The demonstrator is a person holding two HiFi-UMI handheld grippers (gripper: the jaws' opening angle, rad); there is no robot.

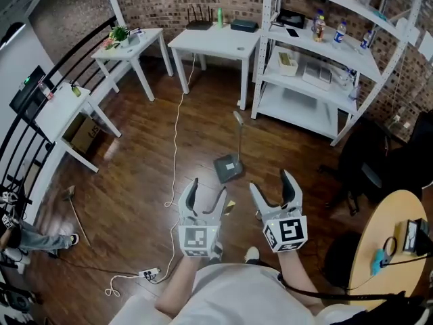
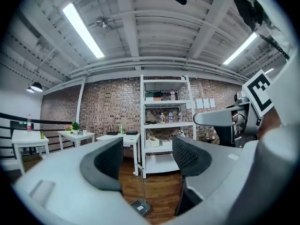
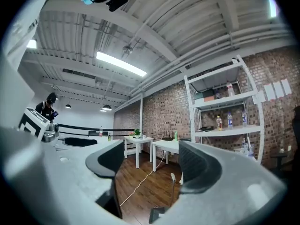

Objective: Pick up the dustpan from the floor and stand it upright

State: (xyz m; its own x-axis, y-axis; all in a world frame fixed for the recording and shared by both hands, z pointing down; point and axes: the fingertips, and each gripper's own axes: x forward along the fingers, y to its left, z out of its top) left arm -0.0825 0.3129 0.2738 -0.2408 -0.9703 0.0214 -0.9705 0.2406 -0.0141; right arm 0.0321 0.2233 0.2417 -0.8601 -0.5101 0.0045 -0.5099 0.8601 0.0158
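Left claw (image 1: 208, 189) and right claw (image 1: 270, 183) are both spread wide and empty, held apart from the dustpan (image 1: 229, 168), which sits on the floor (image 1: 155, 154) ahead, handle up; I'd guess one clumsy nudge against that thin handle topples it

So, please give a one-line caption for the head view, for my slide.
Left hand-held gripper and right hand-held gripper, both open and empty, face a dustpan standing upright on the floor.

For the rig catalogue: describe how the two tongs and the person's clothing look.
Both the left tongs and right tongs are light grey, with two curved fingers lined in dark pads. Each carries a cube with black-and-white square markers. The person wears a white top.
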